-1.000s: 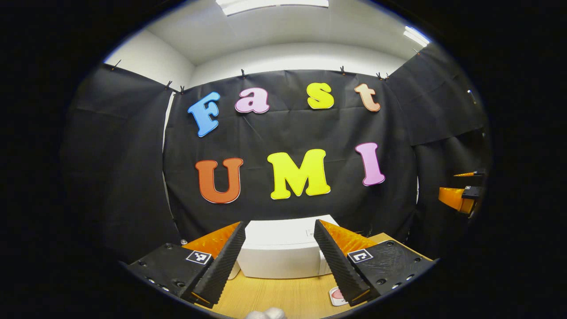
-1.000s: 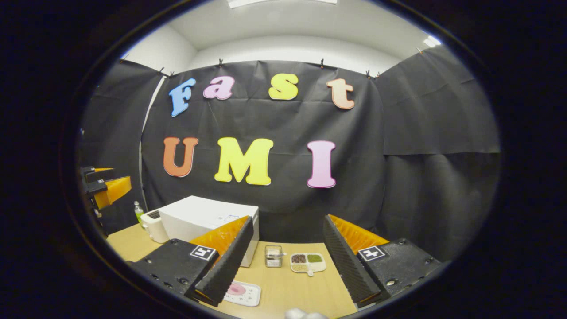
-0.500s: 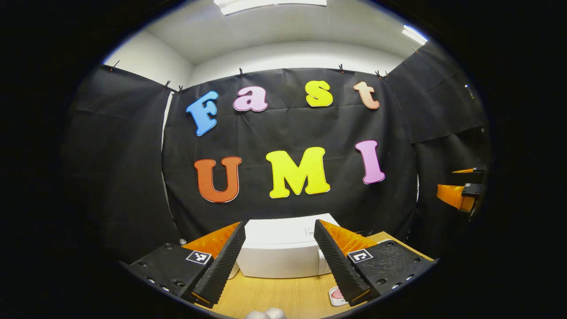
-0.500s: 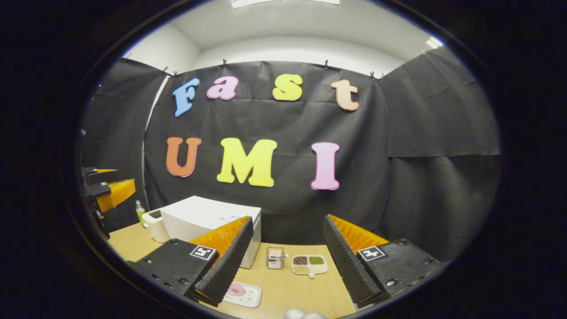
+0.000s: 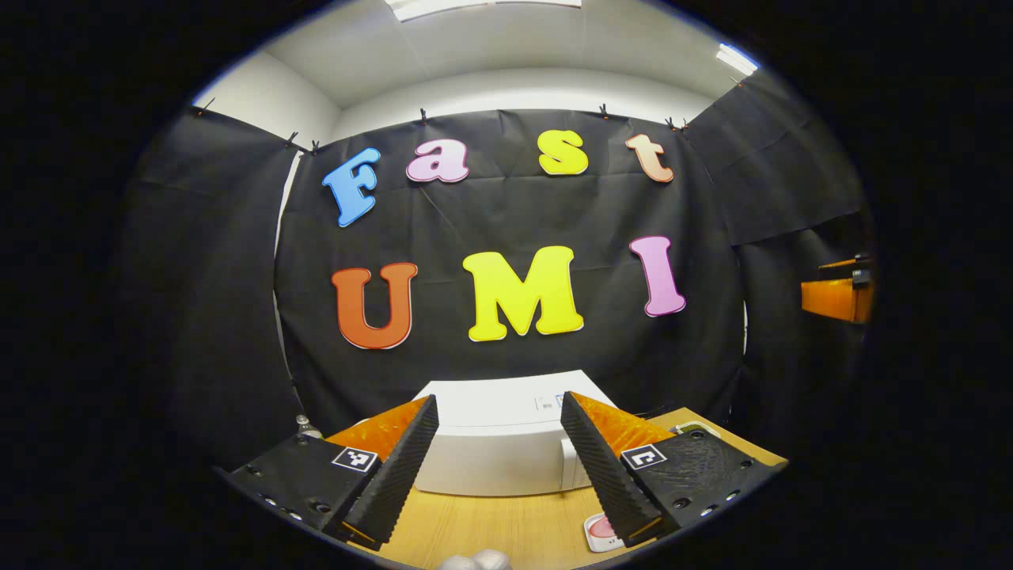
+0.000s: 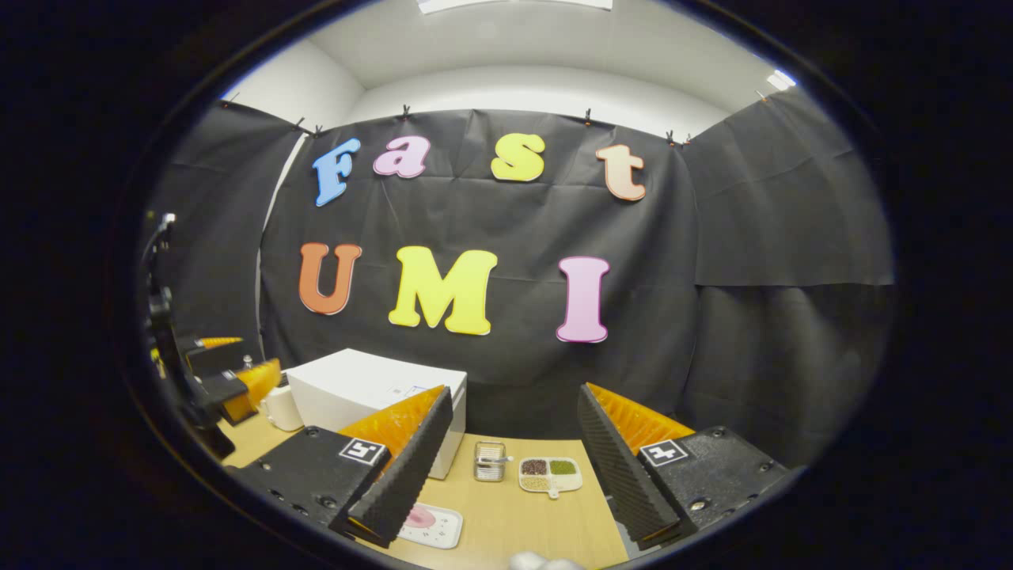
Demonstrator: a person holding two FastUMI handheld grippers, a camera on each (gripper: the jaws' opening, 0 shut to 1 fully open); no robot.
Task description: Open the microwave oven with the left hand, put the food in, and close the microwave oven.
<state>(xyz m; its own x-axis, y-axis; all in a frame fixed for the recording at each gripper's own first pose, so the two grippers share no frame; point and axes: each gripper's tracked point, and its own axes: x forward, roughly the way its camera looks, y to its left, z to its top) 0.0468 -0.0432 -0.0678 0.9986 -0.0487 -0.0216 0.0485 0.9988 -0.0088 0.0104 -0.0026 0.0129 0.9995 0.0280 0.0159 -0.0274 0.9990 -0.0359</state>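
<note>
Listing near to far, left gripper view first: left gripper (image 5: 498,463), jaws spread wide, nothing between them, held above the wooden bench (image 5: 506,526); a small white card with a pink disc (image 5: 599,529) lies at the bench's near edge just beside the right-hand finger; beyond it the white microwave oven (image 5: 495,447) sits toward the bench's back edge, its near face unbroken and, by judgement, the door shut; a bottle cap (image 5: 301,420) peeks at the far left. Right gripper view: right gripper (image 6: 514,467), also wide open and empty; the same card near the front edge; a small metal rack (image 6: 490,461) and a divided food tray (image 6: 551,473) with dark, green and pale portions mid-bench, just right of the oven's corner; a small white appliance (image 6: 278,406) beside the oven's left flank. Risks, as judgement: no handle or latch is legible on the oven from either view, so the left fingers may close on a bare panel edge and slip, or shove the light-looking box backward instead of swinging the door. A door swinging outward could sweep the rack or tray if it hinges toward them; the hinge side cannot be told. The shallow tray, pinched by one rim, may tilt and spill its loose contents. Task stage: approach only, nothing opened or loaded.
</note>
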